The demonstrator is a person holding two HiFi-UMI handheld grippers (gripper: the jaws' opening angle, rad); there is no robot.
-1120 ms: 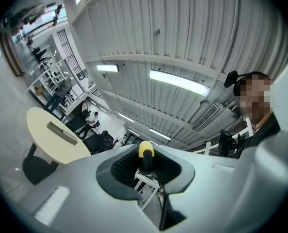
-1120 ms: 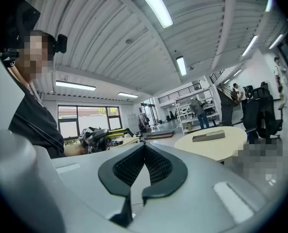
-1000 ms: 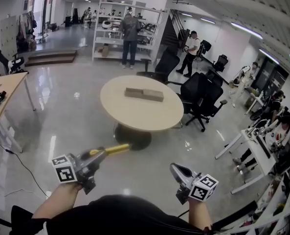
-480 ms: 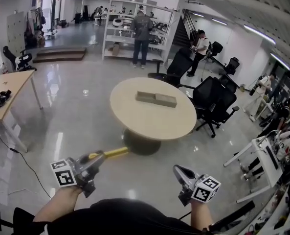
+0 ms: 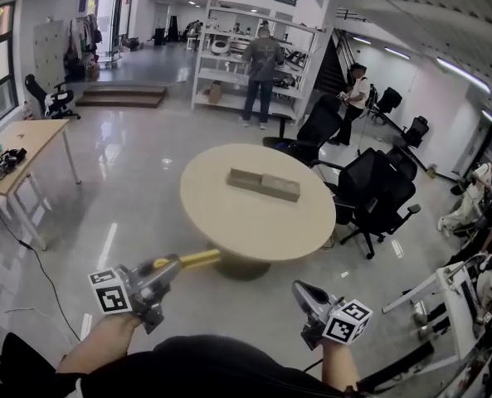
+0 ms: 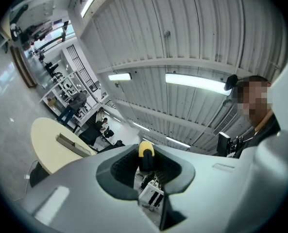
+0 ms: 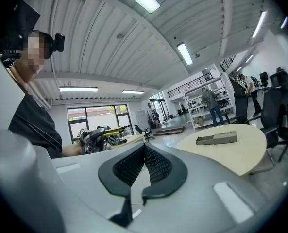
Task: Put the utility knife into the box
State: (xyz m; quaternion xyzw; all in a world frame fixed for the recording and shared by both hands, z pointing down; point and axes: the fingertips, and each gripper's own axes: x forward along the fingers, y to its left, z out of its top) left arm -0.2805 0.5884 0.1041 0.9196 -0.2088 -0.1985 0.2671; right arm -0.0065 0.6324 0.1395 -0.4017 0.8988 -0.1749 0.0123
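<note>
My left gripper [image 5: 171, 267] is clamped on the yellow utility knife [image 5: 198, 258], which sticks out toward the round table [image 5: 229, 222]. The long cardboard box [image 5: 263, 184] lies on that table, well apart from the knife. My right gripper [image 5: 300, 289] has its jaws pressed together on nothing.

The hall is bright, lit by long ceiling lamps [image 6: 199, 84] and a window [image 7: 93, 118]. The glossy floor [image 5: 106, 247] shows white glare. Edges bend strongly like fisheye; the gripper views have black corners.
</note>
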